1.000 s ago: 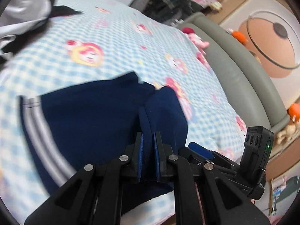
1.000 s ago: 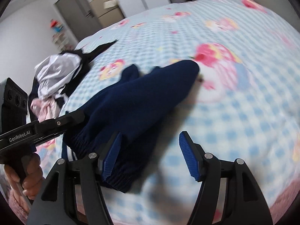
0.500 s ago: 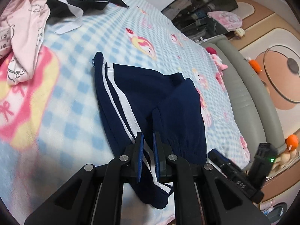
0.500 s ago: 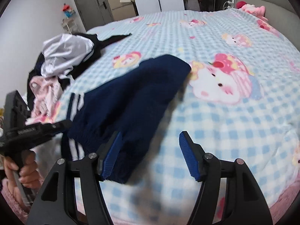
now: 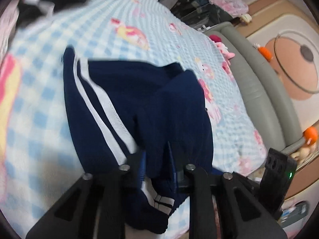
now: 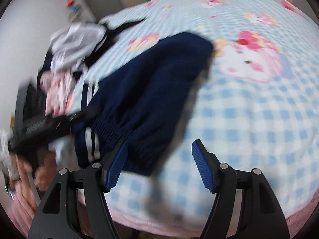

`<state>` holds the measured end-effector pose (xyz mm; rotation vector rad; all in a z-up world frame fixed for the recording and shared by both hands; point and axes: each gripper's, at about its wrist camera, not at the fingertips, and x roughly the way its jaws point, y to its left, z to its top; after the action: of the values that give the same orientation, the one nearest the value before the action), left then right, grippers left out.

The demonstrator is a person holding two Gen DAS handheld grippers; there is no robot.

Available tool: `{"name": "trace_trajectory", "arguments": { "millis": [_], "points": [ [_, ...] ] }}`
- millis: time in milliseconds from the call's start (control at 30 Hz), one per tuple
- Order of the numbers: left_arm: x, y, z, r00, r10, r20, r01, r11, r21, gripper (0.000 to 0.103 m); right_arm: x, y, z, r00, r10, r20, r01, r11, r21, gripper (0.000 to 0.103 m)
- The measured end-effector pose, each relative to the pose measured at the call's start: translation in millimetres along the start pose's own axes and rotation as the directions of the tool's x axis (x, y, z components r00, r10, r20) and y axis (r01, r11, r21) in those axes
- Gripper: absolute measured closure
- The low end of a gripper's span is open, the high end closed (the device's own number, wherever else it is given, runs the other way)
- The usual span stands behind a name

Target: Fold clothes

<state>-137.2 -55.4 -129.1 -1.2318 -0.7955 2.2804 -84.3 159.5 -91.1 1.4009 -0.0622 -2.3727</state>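
Navy trousers (image 5: 139,107) now lowered onto bed (image 5: 159,29), folded. Left gripper (image 5: 157,165) jaws opening, waistband between. Right gripper (image 6: 157,165) jaws opening, empty, at 6 o'clock.

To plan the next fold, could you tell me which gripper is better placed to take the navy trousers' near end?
Left, probably: the left gripper has the navy trousers between its opening jaws; the right gripper is open over blanket.
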Motion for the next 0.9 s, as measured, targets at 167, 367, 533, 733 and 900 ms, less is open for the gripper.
{"name": "trace_trajectory", "arguments": {
  "millis": [167, 367, 533, 733, 900],
  "points": [
    [-33.0, -21.8, 1.2, 0.995, 0.000, 0.104, -0.004, 0.999, 0.038, 0.089, 11.7, 14.1, -9.4, 0.998, -0.069, -0.003, 0.069, 0.997, -0.041, 0.035],
    [-51.9, -14.6, -9.8, 0.996, -0.004, 0.094, -0.001, 0.999, 0.050, 0.086, -3.6, 15.3, -0.7, 0.995, -0.033, 0.092, 0.033, 0.999, 0.003, 0.034],
    [-23.3, 7.1, -15.0, 1.000, -0.006, 0.013, 0.007, 1.000, -0.021, 0.084, 14.1, 16.6, -1.2, 0.985, -0.168, 0.051, 0.169, 0.986, -0.012, 0.035],
    [-7.0, -3.3, -22.7, 0.999, 0.033, -0.022, -0.032, 0.998, 0.044, 0.056, 8.2, -9.4, -12.0, 0.957, -0.280, 0.069, 0.276, 0.959, 0.063, 0.036],
    [-12.8, -9.8, -25.2, 1.000, -0.018, -0.010, 0.019, 0.998, 0.065, 0.061, 1.0, -14.3, -15.0, 0.961, -0.263, 0.084, 0.257, 0.963, 0.077, 0.037]
  ]
}}
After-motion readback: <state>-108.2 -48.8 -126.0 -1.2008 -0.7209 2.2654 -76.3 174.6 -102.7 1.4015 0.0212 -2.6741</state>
